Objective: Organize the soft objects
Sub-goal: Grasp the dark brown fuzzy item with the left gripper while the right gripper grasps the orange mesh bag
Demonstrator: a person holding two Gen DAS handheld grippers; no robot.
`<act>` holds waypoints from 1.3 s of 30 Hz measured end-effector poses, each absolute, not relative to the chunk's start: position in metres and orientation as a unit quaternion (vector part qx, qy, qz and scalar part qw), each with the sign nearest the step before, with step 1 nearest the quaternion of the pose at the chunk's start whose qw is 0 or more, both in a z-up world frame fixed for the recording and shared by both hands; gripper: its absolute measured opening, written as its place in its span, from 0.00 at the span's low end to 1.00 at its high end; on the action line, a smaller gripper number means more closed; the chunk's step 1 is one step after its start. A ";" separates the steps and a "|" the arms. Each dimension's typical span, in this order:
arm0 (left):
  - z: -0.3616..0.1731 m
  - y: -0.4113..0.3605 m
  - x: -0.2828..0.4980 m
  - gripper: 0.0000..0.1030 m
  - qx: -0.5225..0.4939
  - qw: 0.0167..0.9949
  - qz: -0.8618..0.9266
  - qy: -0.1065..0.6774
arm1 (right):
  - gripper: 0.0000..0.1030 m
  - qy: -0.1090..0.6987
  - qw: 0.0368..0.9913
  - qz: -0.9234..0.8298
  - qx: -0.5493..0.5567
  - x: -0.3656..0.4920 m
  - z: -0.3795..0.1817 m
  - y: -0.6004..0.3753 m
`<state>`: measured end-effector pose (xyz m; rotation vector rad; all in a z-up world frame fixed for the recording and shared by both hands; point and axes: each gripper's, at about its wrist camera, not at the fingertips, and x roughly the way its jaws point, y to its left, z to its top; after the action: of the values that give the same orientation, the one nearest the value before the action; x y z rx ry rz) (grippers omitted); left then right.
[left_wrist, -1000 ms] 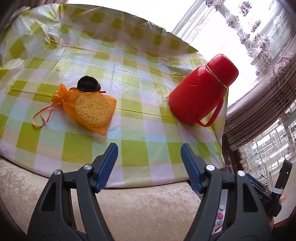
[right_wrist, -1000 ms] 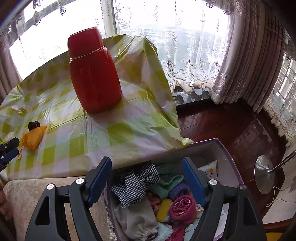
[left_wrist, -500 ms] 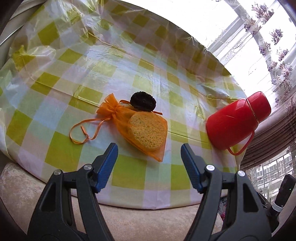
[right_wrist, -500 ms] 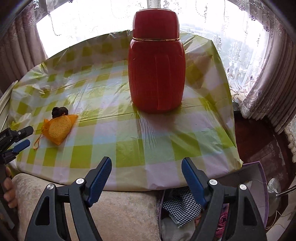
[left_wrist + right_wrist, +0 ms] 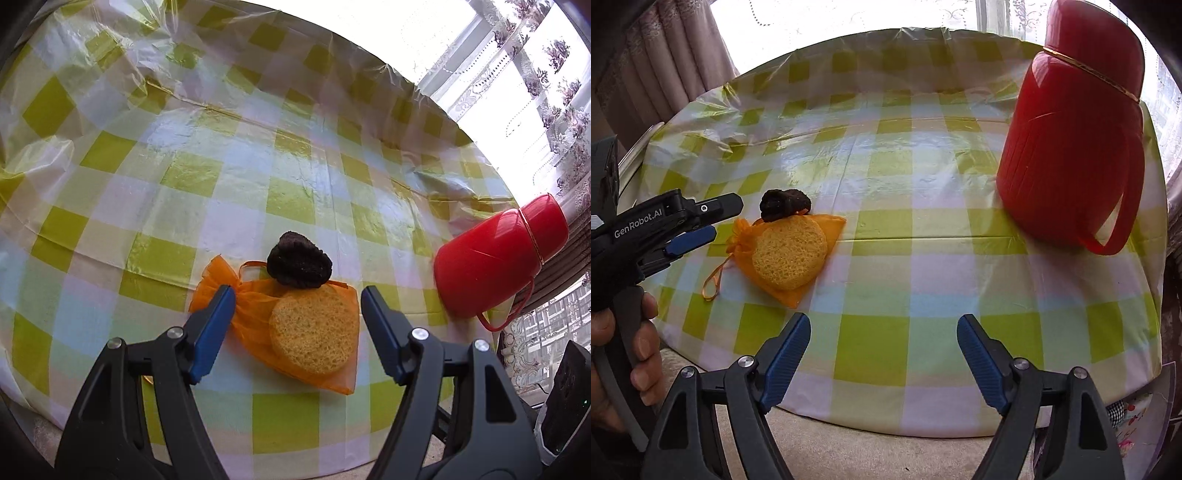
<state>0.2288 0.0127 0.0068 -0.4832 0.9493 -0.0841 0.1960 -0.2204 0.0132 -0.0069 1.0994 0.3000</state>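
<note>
Sponge [image 5: 314, 330] in orange mesh pouch [image 5: 255, 317], lying framed between left tongs [image 5: 297, 325], spread wide, gripping nothing. Dark knitted lump [image 5: 299, 264] touching pouch's far edge. Right tongs [image 5: 882, 363] likewise apart, hovering near bench [image 5: 923, 184] edge. Red flask [image 5: 1071, 147] well apart. Likely early in sorting: both soft items on bench, not yet lifted.

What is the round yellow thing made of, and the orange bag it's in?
The round yellow thing looks like sponge: matte, rough, full of tiny holes. The orange bag looks like thin, sheer, slightly shiny mesh fabric, perhaps organza; you can see the sponge through it, and it gathers at a ribbon tie.
</note>
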 end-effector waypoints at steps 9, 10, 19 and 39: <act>-0.009 0.008 0.277 0.71 -0.205 0.851 -0.071 0.479 | 0.81 0.536 0.827 0.170 -0.013 0.221 -0.001 -0.171; -0.012 0.008 0.281 0.71 -0.201 0.849 -0.071 0.483 | 0.81 0.537 0.825 0.172 -0.015 0.222 -0.003 -0.167; -0.033 0.003 0.298 0.45 -0.171 0.835 -0.096 0.513 | 0.82 0.555 0.811 0.181 -0.032 0.235 -0.021 -0.139; -0.019 0.070 0.278 0.33 -0.244 0.865 -0.047 0.436 | 0.85 0.555 0.810 0.180 -0.062 0.256 -0.040 -0.091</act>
<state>0.2782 0.0697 -0.0186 -0.5112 0.9130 -0.0976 0.2559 -0.0908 -0.0399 -0.1319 1.1853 0.3844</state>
